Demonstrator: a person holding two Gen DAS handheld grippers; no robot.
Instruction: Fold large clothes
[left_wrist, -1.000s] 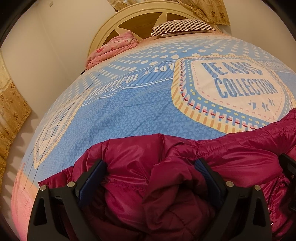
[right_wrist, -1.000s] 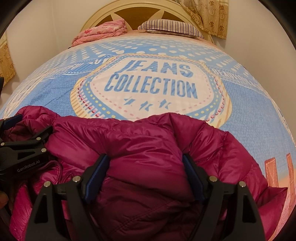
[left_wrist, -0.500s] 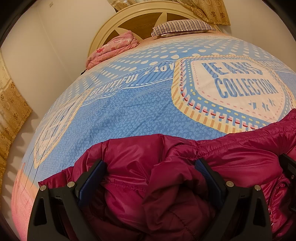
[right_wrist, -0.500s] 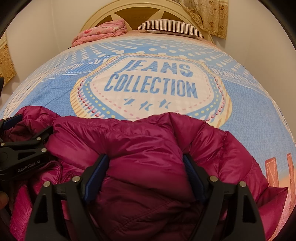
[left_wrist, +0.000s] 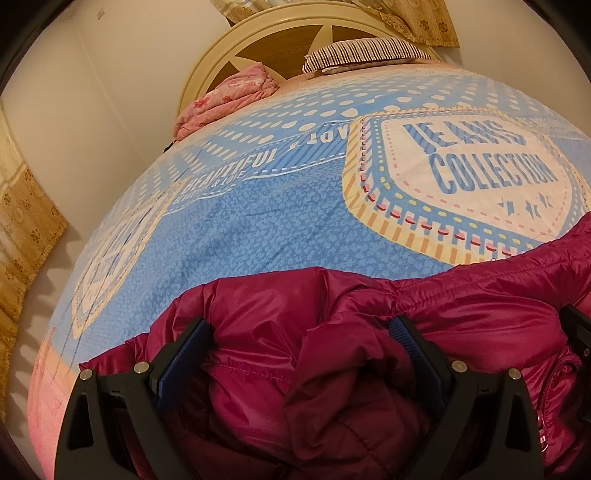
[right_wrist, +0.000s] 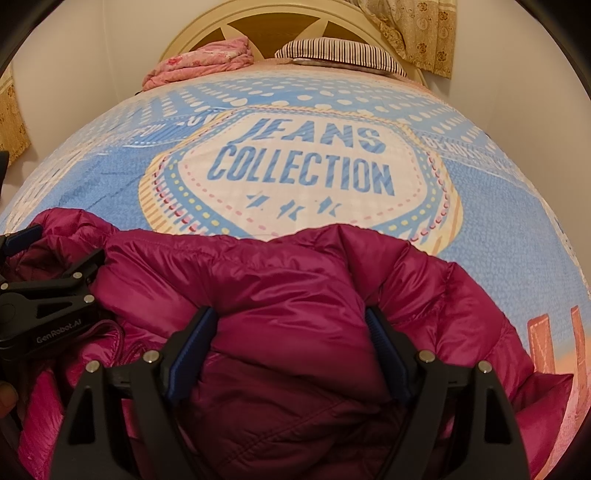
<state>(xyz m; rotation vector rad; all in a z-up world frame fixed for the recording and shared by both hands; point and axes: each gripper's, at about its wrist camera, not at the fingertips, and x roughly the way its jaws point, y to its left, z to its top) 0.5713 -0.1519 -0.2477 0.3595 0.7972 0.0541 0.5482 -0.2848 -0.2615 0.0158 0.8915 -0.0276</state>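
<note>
The dark pink puffy jacket is lying in a heap on the near end of the bed, on top of the blue bed cover. In the left wrist view it is filling the picture from about 4 o'clock round to 8 o'clock. The big badge on the cover is saying "JEANS COLLECTION", and it is sitting just past the jacket, at about 2 o'clock in that view.

The left gripper is pointing down into the jacket. Its two fingers are standing wide apart, and a fat bunch of jacket is bulging up between them. The blue pads are pressing on that bunch from both sides, so the fingers are gripping the jacket.

The right gripper is doing the same thing next to it. Its fingers are also standing wide, with a thick puff of jacket squeezed between the pads. In the right wrist view the left gripper is showing at 9 o'clock, lying against the jacket.

At the far end of the bed, near 12 o'clock, a striped pillow is resting by the round headboard. A pink blanket is sitting folded beside the pillow, at about 11 o'clock. A yellow flowery curtain is hanging above them.
</note>
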